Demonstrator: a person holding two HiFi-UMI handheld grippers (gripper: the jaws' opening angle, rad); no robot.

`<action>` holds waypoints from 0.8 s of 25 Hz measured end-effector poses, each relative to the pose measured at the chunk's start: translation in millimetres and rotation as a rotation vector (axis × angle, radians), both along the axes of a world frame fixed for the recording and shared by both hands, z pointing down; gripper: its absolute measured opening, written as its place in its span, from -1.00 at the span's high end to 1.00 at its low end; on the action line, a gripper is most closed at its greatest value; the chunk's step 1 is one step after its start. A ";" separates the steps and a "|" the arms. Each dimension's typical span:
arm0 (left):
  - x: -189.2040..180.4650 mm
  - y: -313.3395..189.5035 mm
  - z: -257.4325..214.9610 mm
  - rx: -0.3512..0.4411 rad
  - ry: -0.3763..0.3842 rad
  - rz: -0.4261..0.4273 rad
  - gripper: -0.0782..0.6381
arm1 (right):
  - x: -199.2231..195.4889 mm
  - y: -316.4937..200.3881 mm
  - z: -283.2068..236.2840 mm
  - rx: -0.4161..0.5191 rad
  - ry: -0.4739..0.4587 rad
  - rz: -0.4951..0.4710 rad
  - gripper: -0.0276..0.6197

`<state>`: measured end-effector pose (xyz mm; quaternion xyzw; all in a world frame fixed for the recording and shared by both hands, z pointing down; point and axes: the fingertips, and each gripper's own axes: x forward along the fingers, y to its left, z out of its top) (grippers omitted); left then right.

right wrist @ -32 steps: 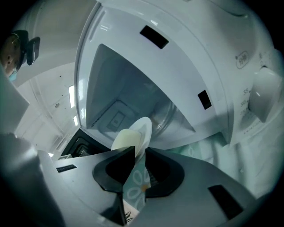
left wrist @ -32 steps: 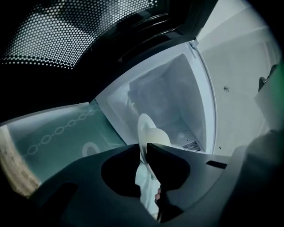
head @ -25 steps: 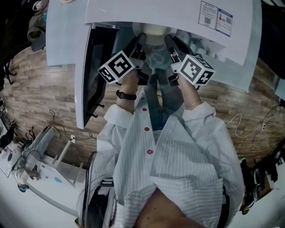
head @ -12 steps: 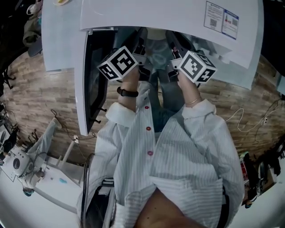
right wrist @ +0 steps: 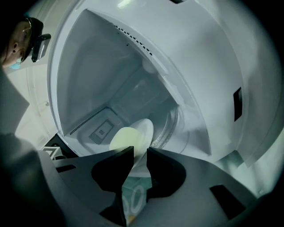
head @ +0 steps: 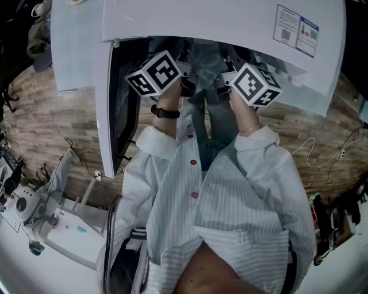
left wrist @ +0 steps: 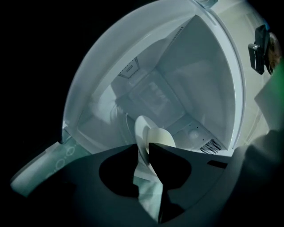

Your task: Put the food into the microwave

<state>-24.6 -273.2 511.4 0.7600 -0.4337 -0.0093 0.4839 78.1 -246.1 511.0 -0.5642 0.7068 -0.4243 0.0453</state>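
Both tools point forward and a little downward, side by side, into the open cavity of a white box-shaped microwave oven (head: pixel 218 17). On the left tool (left wrist: pixel 142 146) the dark jaws stand a narrow gap apart and have just been opening. The rim of a round white plate (left wrist: pixel 140 128) sits in that gap, and the pads look eased off it rather than pressing. The right tool (right wrist: pixel 140 150) is alike: its jaws are slightly parted and have just been opening, with another part of the plate's rim between them. A pale yellow rounded piece of food (right wrist: pixel 125 138) lies on the plate just ahead of both sets of jaw tips, inside the oven cavity. Further ahead of the right tool, a clear round glass turntable (right wrist: pixel 172 126) shows on the oven floor; whether the plate rests on it cannot be told. To the left of the left tool, the oven's white-framed door with dark glass (head: pixel 105 103) hangs open. Below the jaws of each tool shows a pale green cloth with a ring pattern (right wrist: pixel 133 201). A black band (head: pixel 165 112) circles the wrist behind the left tool.
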 end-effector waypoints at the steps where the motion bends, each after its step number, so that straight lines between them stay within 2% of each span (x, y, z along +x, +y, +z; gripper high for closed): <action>1: -0.5 -0.8 -0.5 0.008 -0.006 0.002 0.59 | -0.6 -1.1 -0.8 0.003 0.013 -0.004 0.63; 5: -3.8 -5.9 -2.1 0.029 -0.045 0.007 0.56 | -3.5 -6.8 -6.2 0.020 0.074 -0.013 0.62; 12: -6.6 -17.3 -3.7 0.071 -0.150 0.029 0.52 | -6.9 -18.0 -5.3 0.040 0.096 -0.011 0.60; 20: -4.8 -25.4 -4.1 0.159 -0.270 0.042 0.47 | -4.0 -24.7 -6.1 0.090 0.160 -0.007 0.58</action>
